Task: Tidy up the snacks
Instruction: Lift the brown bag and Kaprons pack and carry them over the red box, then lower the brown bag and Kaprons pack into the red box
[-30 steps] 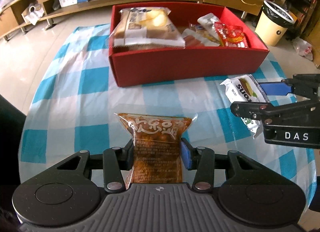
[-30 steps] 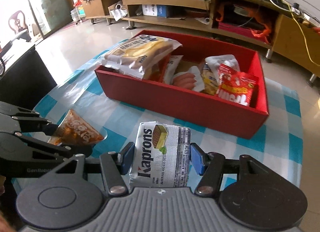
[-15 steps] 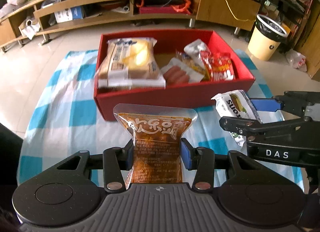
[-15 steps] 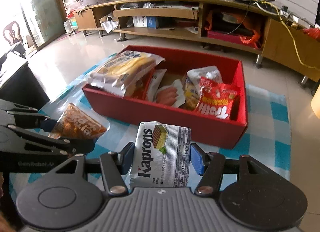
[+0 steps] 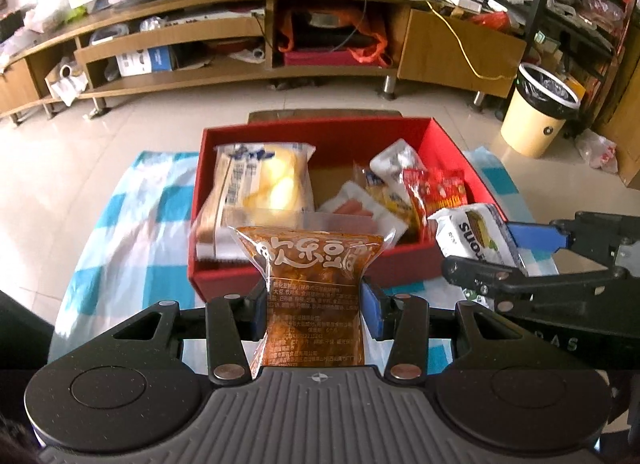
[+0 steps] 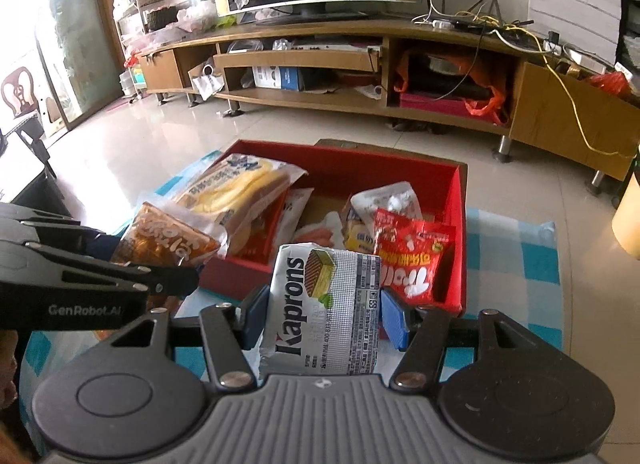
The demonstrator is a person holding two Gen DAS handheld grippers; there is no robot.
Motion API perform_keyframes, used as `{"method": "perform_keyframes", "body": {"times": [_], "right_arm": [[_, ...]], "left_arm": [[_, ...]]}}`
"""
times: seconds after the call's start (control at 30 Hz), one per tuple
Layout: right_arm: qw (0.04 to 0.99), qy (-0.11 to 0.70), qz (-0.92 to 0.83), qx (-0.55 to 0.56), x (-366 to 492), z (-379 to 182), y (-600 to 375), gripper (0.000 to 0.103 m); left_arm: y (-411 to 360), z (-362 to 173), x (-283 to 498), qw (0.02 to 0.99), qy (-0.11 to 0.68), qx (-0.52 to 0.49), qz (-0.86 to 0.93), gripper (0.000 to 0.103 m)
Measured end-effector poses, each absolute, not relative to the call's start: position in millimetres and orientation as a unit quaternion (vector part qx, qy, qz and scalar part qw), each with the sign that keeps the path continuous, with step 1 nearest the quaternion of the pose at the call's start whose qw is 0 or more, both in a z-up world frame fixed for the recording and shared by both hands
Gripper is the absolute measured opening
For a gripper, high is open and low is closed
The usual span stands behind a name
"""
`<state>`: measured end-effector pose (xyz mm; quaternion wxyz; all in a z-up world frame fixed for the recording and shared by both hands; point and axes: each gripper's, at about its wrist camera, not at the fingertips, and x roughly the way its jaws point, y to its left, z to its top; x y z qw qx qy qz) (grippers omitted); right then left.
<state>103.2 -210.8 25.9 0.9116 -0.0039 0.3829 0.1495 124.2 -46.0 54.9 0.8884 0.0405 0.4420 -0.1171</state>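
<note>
Gripping a brown bean pouch [image 5: 316,288], the left tool [image 5: 314,306] has both blue pads pressed against the pouch sides, jaws narrowed onto it. Left view: pouch upright, held above the checked cloth [image 5: 120,232] on the desk, just near of the red box [image 5: 400,268]. Box holds a bread bag [image 5: 260,188] at left and a red packet [image 5: 436,190] at right. Right tool [image 5: 516,254] shows at right, carrying the wafer pack [image 5: 468,234].

Right view: right tool [image 6: 324,314] clamped on the wafer pack [image 6: 324,316], near the box's [image 6: 456,224] front right corner. Left tool [image 6: 160,264] at left with the bean pouch [image 6: 160,240].
</note>
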Motion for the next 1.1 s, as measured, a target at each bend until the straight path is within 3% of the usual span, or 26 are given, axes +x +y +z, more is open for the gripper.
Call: {"method": "perform_keyframes", "body": {"times": [0.4, 0.93, 1.1], "right_arm": [[0.921, 0.365, 0.135, 0.007, 141.9, 33.7, -213.6, 0.055], [0.920, 0.374, 0.111, 0.019, 207.4, 14.2, -225.1, 0.055], [0.917, 0.385, 0.103, 0.019, 211.8, 4.7, -226.7, 0.055]], "left_arm": [[-57.3, 67.7, 166.6, 0.904, 0.412, 0.034, -0.107, 0.053], [-68.0, 45.8, 220.7, 0.904, 0.417, 0.023, -0.091, 0.054], [-70.7, 44.4, 221.8, 0.905, 0.414, 0.027, -0.095, 0.060]]}}
